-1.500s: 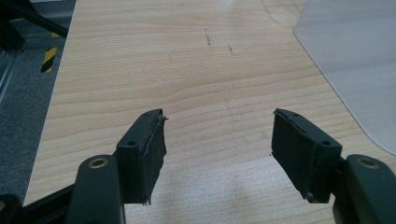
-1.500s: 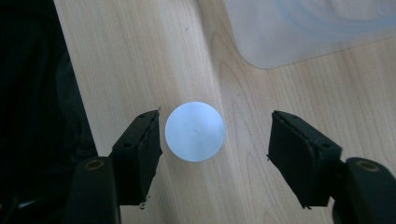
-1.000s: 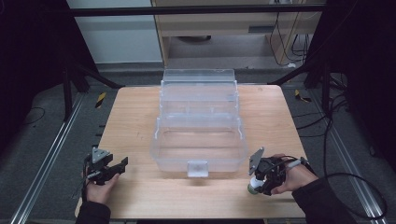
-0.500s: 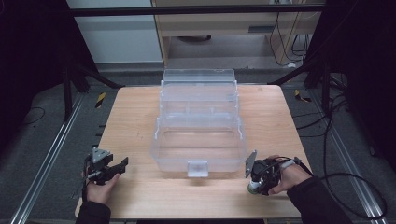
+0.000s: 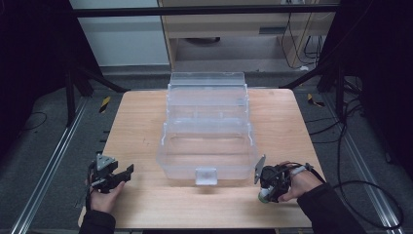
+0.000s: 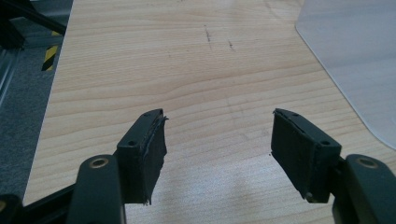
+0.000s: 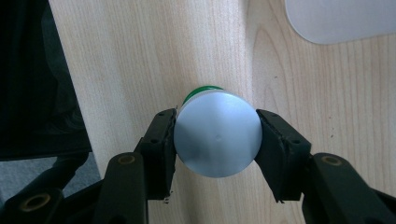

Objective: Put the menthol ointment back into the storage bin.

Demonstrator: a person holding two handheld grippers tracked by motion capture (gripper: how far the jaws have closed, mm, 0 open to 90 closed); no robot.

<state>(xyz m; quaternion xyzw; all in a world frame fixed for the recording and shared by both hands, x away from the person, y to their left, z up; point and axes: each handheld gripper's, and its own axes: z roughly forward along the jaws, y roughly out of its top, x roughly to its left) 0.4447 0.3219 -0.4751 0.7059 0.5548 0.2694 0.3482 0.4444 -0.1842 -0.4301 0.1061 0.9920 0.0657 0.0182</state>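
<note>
A small green bottle with a grey round cap (image 7: 217, 139) stands on the wooden table (image 5: 146, 122) near its front right edge. My right gripper (image 7: 215, 140) looks down on it, and its jaws have just been closing; both pads now press on the cap's sides. In the high view that right gripper (image 5: 265, 187) sits just right of the clear box's front corner, with the bottle (image 5: 263, 195) under it. Near the front left corner my left gripper (image 5: 124, 174) rests in a hand, and in its own view the left gripper (image 6: 217, 140) stands open over bare wood.
A large clear plastic box (image 5: 207, 124) with tiered trays and a front latch (image 5: 205, 176) takes up the table's middle. Its corner shows as a pale sheet (image 6: 359, 56) in the left gripper view. Dark frame posts and cables stand around the table.
The right gripper's jaws have closed onto the bottle's cap, and the right hand has shifted slightly. The left hand and gripper have kept still.
</note>
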